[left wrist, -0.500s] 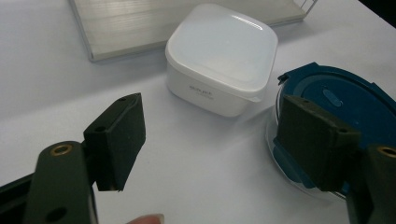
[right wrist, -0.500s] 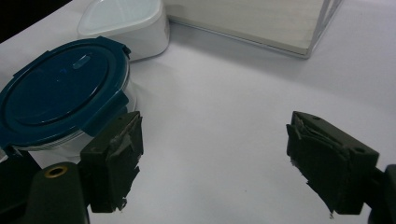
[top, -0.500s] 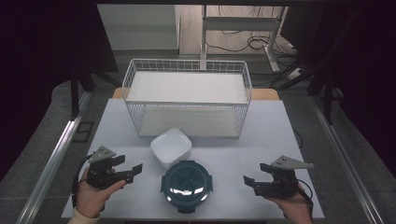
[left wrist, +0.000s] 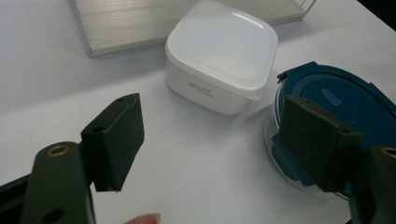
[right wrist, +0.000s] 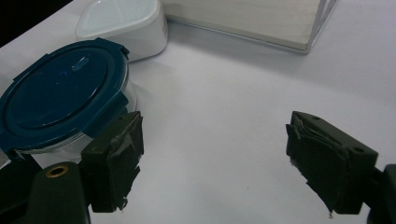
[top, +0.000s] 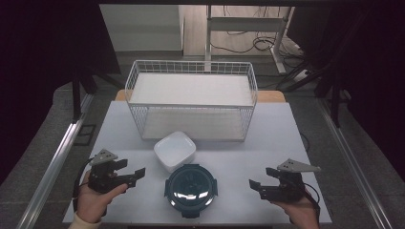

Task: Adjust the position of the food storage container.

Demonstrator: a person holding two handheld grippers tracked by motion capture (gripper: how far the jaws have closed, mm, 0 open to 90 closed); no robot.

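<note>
The left gripper (top: 139,172) is in the person's left hand (top: 93,198), near the front left corner of the white table (top: 286,143). Its jaws stand wide apart and nothing is between them; they point to the right, toward the round container (top: 191,189). In the left gripper view the two black pads (left wrist: 116,140) frame bare table, and the container is partly behind the right pad.

The right gripper (top: 253,185) is in the right hand (top: 298,210) near the front right corner. Its jaws are also spread and empty, and they point left, toward the same container. In the right gripper view the container (right wrist: 60,93) is just beyond the left pad (right wrist: 114,158), not touching it as far as I can see.

The round container sits at the front middle of the table, between the two grippers and apart from both. It is upright, with a dark blue lid on a clear body. It is round, so it has no long axis; the lid has clip tabs at its edge.

Just behind it is a white square container (top: 175,150) with a lid, turned a little like a diamond. Behind that stands a white wire basket (top: 191,67), with its long side across the table.
</note>
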